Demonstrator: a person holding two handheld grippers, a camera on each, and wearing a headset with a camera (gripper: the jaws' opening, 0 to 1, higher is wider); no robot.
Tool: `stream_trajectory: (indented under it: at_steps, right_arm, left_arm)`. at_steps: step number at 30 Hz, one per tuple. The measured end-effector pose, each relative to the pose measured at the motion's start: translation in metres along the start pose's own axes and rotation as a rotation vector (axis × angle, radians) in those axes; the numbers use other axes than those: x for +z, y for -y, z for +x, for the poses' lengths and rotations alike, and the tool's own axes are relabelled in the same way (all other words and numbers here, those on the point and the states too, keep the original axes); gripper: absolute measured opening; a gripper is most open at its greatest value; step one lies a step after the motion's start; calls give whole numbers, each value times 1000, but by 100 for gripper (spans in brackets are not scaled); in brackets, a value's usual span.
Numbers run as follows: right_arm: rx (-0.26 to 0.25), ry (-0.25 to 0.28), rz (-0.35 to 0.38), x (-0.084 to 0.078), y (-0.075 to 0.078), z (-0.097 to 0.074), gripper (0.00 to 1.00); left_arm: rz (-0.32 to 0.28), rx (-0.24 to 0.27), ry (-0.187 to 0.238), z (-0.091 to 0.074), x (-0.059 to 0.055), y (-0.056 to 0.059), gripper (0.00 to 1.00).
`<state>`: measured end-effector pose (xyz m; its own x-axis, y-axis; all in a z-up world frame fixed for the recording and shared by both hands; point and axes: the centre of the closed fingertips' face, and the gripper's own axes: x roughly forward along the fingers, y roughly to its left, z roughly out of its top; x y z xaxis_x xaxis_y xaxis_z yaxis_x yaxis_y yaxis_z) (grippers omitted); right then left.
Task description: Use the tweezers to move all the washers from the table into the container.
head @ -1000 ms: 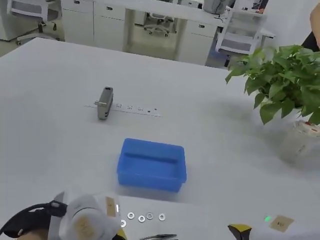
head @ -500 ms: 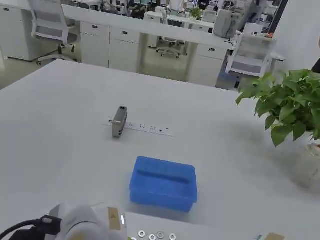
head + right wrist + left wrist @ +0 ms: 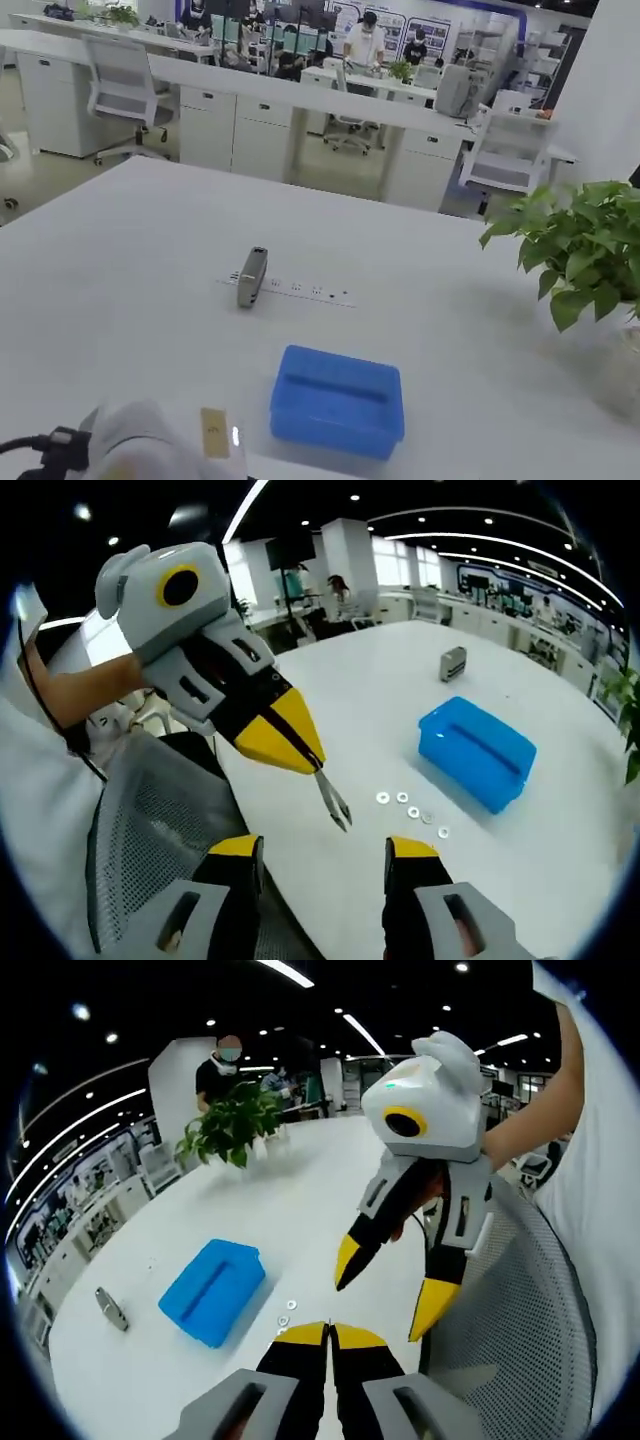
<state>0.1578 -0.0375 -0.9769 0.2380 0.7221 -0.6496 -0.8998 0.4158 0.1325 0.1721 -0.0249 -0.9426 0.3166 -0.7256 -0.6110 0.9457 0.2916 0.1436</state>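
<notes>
I read the left claw [image 3: 328, 1330] as clamped shut on the tweezers [image 3: 336, 805], tips angled down toward the bench [image 3: 390, 690]. The right claw [image 3: 325, 846] has its jaws apart and holds nothing. The washers [image 3: 413, 811] lie in a short row just beyond the tweezer tips, between them and the blue container [image 3: 478, 752]. The left claw is nearer, so I judge the reach runs forward along the tweezers' axis.

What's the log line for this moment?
left gripper: shut on tweezers | right gripper: open, empty | washers: on table beside container | stage: no washer gripped yet
</notes>
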Motion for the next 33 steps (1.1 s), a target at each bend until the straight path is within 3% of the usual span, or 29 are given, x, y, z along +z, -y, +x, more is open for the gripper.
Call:
stream_trajectory:
  at_steps: [6, 9, 11, 14, 18, 28, 33]
  right_arm:
    - [82, -5, -135, 29, -7, 6, 34]
    - [124, -9, -179, 38, -14, 5, 29]
    - [157, -23, -205, 40, -19, 3, 28]
    - [194, -52, -246, 36, -28, -1, 19]
    - [209, -71, -277, 33, -34, -4, 12]
    - [220, -59, -252, 33, -36, -12, 9]
    - [236, -54, -237, 34, -37, -10, 5]
  left_arm:
    - [55, -120, -7, -22, 22, 10, 0]
    - [66, -194, -32, -30, 30, 20, 0]
    - [91, -228, -9, -34, 41, 25, 0]
    - [139, -249, -10, -38, 51, 30, 0]
    - [159, -271, -19, -39, 55, 33, 0]
    - [172, -302, -27, -38, 53, 36, 0]
    - [173, -287, -28, -37, 53, 34, 0]
